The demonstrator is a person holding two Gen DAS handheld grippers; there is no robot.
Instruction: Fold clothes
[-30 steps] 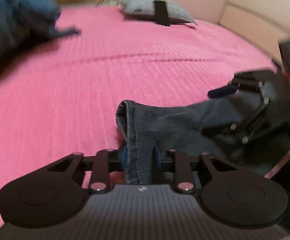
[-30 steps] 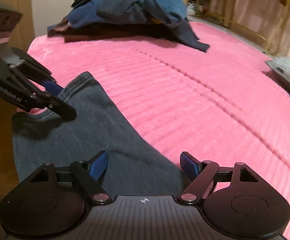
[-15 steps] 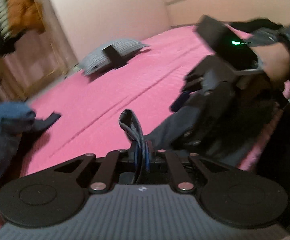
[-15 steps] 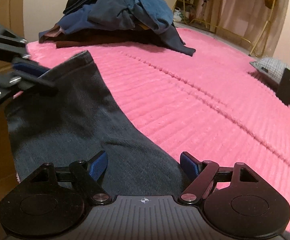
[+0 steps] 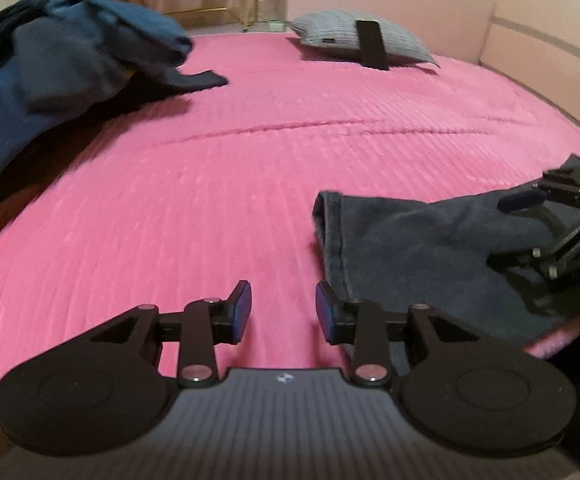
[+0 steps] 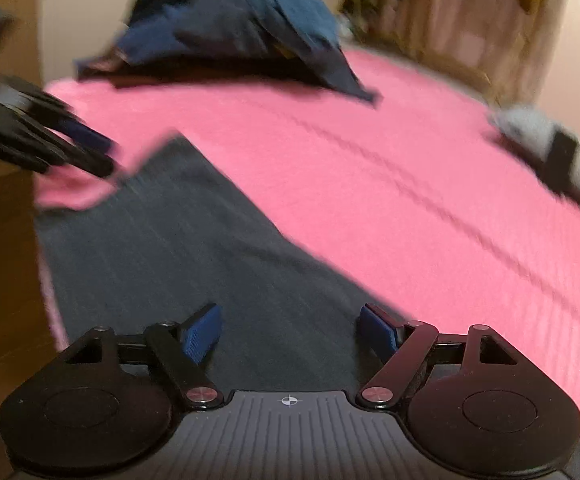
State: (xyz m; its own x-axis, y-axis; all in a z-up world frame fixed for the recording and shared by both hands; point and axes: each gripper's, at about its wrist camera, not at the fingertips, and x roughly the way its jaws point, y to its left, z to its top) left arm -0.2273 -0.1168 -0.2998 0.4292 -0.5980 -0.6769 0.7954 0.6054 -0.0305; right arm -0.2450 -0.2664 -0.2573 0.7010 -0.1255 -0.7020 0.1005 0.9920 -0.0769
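A dark grey garment (image 5: 430, 240) lies on the pink bed cover (image 5: 209, 200) near its front right corner, hem end towards the left. My left gripper (image 5: 282, 300) hovers just left of that hem, its jaws opening, with only pink cover between the blue pads. In the right wrist view the same garment (image 6: 177, 240) spreads under my right gripper (image 6: 290, 320), which is open and holds nothing. The left gripper (image 6: 69, 148) shows blurred at the garment's far corner, apart from the cloth.
A heap of blue and dark clothes (image 5: 69, 64) sits at the bed's far left corner. A grey pillow (image 5: 394, 40) with a black strip across it lies at the back. The bed's edge and brown floor (image 6: 1, 280) are close on the left.
The left gripper, shut on the garment's hem before, has let go and its jaws have parted. The hem now rests on the bed to its right. The right gripper stays open over the cloth.
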